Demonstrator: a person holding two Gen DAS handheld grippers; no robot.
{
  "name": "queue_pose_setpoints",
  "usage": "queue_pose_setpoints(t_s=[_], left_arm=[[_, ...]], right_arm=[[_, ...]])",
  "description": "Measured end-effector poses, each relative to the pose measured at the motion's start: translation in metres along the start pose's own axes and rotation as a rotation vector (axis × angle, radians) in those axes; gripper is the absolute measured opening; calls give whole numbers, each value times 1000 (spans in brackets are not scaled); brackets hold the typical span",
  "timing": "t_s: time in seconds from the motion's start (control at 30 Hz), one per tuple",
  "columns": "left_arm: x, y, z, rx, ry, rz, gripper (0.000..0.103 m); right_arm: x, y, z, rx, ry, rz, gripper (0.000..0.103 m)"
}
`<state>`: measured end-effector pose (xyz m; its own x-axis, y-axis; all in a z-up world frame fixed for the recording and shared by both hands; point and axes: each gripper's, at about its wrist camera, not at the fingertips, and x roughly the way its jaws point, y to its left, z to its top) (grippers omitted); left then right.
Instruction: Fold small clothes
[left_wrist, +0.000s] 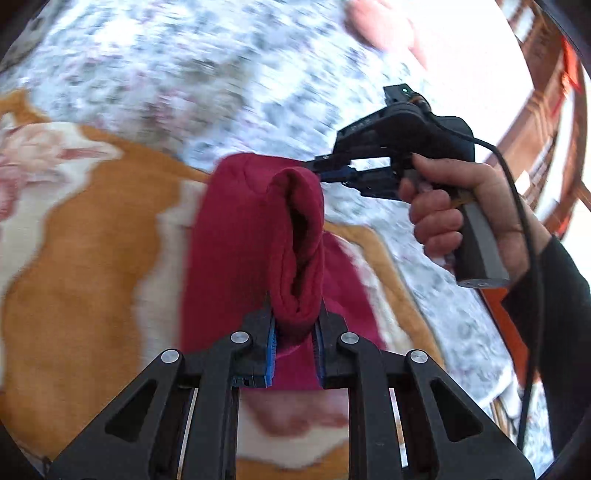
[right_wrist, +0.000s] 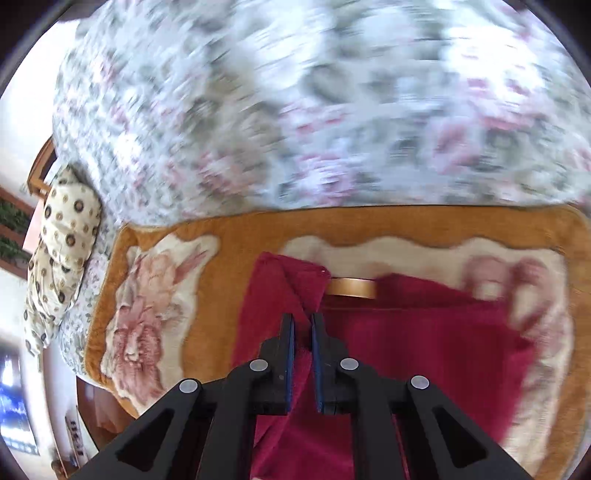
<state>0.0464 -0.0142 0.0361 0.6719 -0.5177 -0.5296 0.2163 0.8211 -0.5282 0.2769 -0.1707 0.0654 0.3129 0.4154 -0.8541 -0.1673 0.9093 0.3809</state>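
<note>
Red cloth (left_wrist: 255, 229) hangs over the blanket (left_wrist: 92, 229), both my grippers, left (left_wrist: 295, 332) and right (right_wrist: 303, 325), pinched on its edge, could slip if I yank unevenly

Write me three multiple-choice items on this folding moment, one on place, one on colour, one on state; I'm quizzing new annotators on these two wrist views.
1. What lies right under the garment?
A. a bare wooden table
B. an orange and cream floral blanket
C. a tiled floor

2. What colour is the garment?
A. dark red
B. navy
C. yellow

3. How does the left gripper stand?
A. open above the cloth
B. shut on a bunched fold of the garment
C. resting on the pillow

Answers: 1 B, the blanket spreads beneath the cloth. 2 A, the garment is dark red in both views. 3 B, the left gripper pinches a rolled fold; the right gripper also grips an edge.
</note>
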Motion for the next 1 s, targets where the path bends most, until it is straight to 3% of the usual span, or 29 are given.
queue_pose_setpoints(t_s=[0.17, 0.3, 0.53, 0.57, 0.67, 0.8, 0.87, 0.93, 1.0], left_arm=[[33, -55, -12, 54, 57, -78, 14], [58, -78, -23, 62, 115, -98, 14], [102, -89, -55, 88, 221, -38, 16], [101, -86, -60, 90, 221, -47, 23], [98, -82, -70, 90, 265, -113, 29], [78, -78, -77, 122, 320, -170, 29], [64, -76, -75, 137, 326, -175, 29], [42, -75, -66, 169, 286, -168, 29], [21, -71, -49, 194, 216, -144, 29]], right_arm=[[-41, -71, -13, 25, -29, -44, 7], [-53, -111, -22, 32, -31, -85, 7], [-33, -149, -31, -30, -7, -163, 7], [-25, -155, -34, -24, 0, -167, 7], [-10, -168, -48, -5, 0, -179, 14], [-25, -178, -67, 69, -116, -102, 14], [-50, -177, -81, 97, -220, -66, 14], [-78, -168, -98, 99, -326, -19, 14], [-102, -147, -118, 25, -421, 46, 15]])
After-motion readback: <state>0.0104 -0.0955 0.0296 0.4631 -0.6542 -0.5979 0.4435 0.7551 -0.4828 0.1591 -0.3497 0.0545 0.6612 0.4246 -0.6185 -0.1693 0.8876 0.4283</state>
